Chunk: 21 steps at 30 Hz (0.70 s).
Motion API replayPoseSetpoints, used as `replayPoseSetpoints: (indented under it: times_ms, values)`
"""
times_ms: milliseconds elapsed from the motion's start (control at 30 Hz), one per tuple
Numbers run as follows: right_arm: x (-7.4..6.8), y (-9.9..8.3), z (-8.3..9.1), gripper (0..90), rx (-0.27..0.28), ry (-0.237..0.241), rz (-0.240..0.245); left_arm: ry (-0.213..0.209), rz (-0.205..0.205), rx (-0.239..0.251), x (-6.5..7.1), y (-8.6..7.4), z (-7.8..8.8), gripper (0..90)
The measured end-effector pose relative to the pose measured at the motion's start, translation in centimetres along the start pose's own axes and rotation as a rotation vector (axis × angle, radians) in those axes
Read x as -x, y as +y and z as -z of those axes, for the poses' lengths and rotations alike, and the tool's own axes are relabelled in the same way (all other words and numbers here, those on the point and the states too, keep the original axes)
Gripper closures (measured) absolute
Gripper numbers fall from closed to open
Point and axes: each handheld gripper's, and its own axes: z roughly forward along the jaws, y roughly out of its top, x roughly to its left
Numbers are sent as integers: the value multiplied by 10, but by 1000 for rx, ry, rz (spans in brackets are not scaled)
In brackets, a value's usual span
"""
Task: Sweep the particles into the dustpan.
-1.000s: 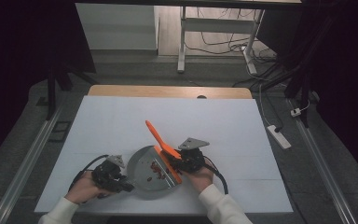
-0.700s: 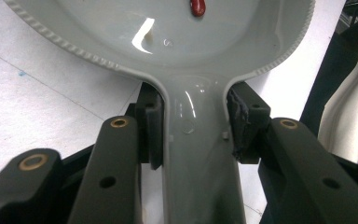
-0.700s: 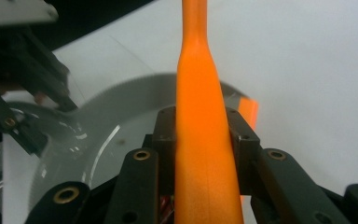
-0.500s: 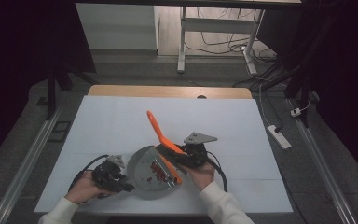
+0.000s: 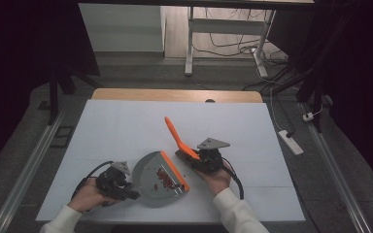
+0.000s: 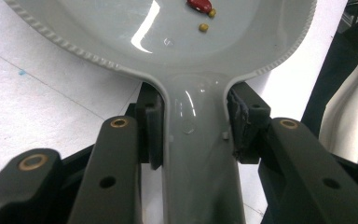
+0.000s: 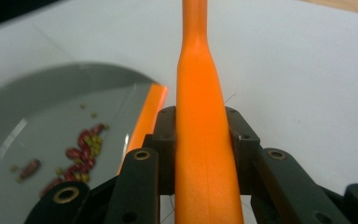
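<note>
The right gripper (image 5: 194, 158) has shifted right, clamped on the orange plastic brush (image 5: 177, 138), pointing far-left. The left gripper (image 5: 132, 193) clamps the grey dustpan (image 5: 150, 174), near centre.

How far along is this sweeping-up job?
Mostly done: the beans lie in the dustpan. The left gripper clamps its handle; the right gripper holds the orange brush, lifted off. A few specks near the pan's lip may remain.
</note>
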Motion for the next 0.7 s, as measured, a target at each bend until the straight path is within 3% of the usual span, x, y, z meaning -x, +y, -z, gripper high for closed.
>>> replayPoseSetpoints:
  times_ms: [67,267,533,633,700]
  values:
    - [-3,-3,-4,699,-17,-5,17,0,-1,0,0,0,0,615]
    - [-14,-5,-5,699,-11,38,30,1,-2,1,0,0,0,615]
    - [-30,-9,-3,697,-6,29,37,1,-2,-2,0,0,0,615]
    - [-36,-7,-3,698,7,43,43,4,-3,-1,1,0,0,614]
    - [-40,-5,-2,699,17,92,23,3,-3,-1,1,0,0,614]
